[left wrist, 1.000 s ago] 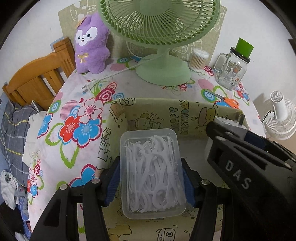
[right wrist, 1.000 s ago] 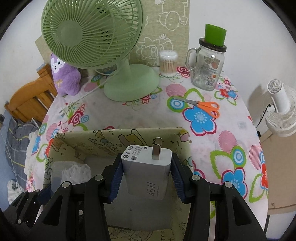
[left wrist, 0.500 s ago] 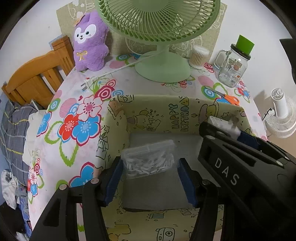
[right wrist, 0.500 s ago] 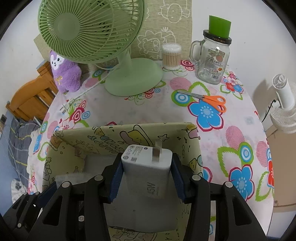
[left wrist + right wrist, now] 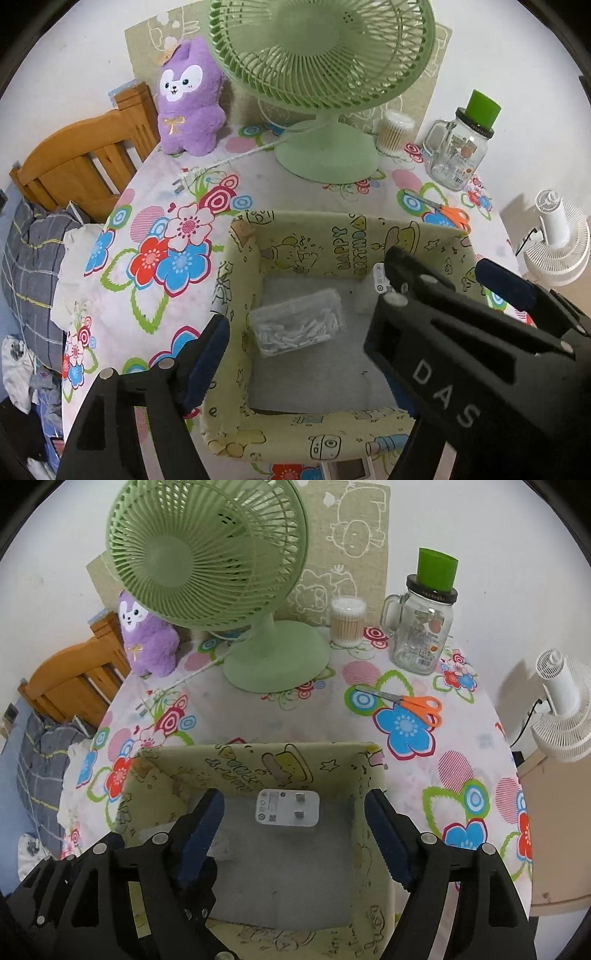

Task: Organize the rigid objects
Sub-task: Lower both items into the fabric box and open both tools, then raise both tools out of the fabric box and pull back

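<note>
two items lie in the fabric bin (image 5: pixel 369 236): floss-pick box (image 5: pixel 297 326), white charger (image 5: pixel 287 807). left gripper (image 5: pixel 295 373) and right gripper (image 5: pixel 293 834) hang over it, both spread wide, empty. step: release done. next, likely: fetch the scissors (image 5: pixel 410 704).

The storage box (image 5: pixel 332 243) looks like soft matt cloth with printed cartoons and a grey felt-like floor. The floss-pick case (image 5: pixel 297 326) is clear glossy plastic. The charger (image 5: pixel 287 807) is smooth white plastic with metal prongs. The tablecloth (image 5: pixel 258 712) looks slightly shiny.
</note>
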Available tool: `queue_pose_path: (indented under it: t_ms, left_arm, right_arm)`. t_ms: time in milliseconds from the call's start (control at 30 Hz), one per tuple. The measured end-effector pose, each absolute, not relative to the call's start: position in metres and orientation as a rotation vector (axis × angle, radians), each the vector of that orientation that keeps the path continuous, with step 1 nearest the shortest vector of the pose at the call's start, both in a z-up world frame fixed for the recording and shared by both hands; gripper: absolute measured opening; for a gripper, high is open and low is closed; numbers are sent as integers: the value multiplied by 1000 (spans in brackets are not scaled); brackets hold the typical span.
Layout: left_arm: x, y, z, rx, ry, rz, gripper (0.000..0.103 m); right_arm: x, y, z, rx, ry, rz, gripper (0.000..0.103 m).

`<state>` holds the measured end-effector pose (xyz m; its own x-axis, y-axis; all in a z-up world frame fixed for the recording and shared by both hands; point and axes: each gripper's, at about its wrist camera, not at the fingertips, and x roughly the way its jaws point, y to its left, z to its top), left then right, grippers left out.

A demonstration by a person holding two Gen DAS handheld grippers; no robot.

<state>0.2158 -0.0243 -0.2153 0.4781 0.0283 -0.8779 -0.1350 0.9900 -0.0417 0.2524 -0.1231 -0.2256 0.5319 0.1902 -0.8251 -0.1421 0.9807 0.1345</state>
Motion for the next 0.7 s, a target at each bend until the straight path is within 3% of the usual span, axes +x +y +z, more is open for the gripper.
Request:
queue_pose_path:
  t_ms: [400,700]
  left_arm:
    - [194,-20,-191,-99,1016,102,89]
    - [175,-21,-176,-87,982,95,95]
  right_arm:
    - [227,-122,-201,63,956,205,82]
    - [202,-129,-183,67,921,184,88]
